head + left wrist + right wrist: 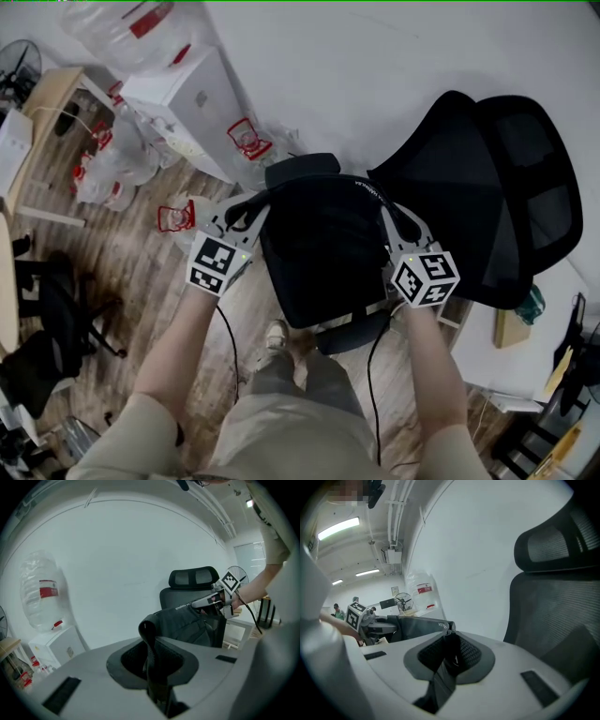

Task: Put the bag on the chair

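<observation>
A black bag [323, 244] hangs between my two grippers, above the seat [352, 333] of a black mesh office chair [497, 187]. My left gripper [246, 214] is shut on the bag's left strap [151, 644], which runs up out of its jaws. On the other side, my right gripper [394, 223] is shut on the right strap [446, 660]. The left gripper view shows the bag [187, 623] with the right gripper [213, 602] beyond it and the chair's headrest [193, 577] behind. The right gripper view has the chair back [553, 606] close on the right.
A white water dispenser [187, 103] stands against the wall at the left, with several empty water bottles [122, 155] on the wooden floor beside it. A wooden desk [42, 103] is at far left, and another black chair [47, 328] at lower left. A white desk [525, 347] stands right of the chair.
</observation>
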`<control>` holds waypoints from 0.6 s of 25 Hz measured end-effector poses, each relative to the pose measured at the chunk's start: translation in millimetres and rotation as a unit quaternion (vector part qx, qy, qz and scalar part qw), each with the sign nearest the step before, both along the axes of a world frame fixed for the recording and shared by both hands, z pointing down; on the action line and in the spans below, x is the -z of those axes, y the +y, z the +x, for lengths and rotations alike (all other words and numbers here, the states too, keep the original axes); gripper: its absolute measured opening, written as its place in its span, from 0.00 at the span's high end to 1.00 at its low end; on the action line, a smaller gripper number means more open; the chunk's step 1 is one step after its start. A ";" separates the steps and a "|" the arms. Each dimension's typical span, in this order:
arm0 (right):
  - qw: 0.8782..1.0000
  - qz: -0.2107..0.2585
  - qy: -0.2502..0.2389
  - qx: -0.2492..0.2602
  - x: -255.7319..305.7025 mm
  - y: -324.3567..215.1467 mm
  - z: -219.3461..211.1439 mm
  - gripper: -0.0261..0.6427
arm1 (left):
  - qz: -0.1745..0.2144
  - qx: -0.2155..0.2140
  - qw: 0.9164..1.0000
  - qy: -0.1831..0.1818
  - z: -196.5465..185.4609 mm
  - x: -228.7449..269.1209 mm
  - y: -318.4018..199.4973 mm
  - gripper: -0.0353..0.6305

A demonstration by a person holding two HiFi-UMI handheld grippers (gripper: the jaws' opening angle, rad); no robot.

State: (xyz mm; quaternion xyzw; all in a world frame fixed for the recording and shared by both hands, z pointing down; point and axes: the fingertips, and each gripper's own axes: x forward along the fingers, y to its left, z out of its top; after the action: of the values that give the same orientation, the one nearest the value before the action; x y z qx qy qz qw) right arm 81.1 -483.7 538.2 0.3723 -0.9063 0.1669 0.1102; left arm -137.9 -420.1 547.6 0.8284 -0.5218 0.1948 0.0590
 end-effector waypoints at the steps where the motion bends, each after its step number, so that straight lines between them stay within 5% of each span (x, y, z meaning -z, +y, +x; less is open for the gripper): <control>1: 1.000 -0.003 0.004 0.002 -12.1 0.0 -1.9 0.87 | -0.002 -0.005 1.000 -0.006 -1.4 -12.4 -2.0 0.86; 5: 1.000 -0.014 0.007 0.009 -57.7 0.3 -11.7 0.87 | -0.015 -0.030 0.999 -0.029 -9.3 -60.9 -8.0 0.86; 15: 0.999 -0.032 0.017 0.017 -156.6 9.1 -15.0 0.87 | -0.038 -0.032 0.999 -0.010 -18.7 -166.2 4.8 0.86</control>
State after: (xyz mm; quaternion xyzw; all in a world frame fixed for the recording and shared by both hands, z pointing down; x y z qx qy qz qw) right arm 66.2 -474.6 694.8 0.3558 -0.9048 0.1872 0.1404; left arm -156.6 -415.3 713.9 0.8398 -0.4878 0.2249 0.0787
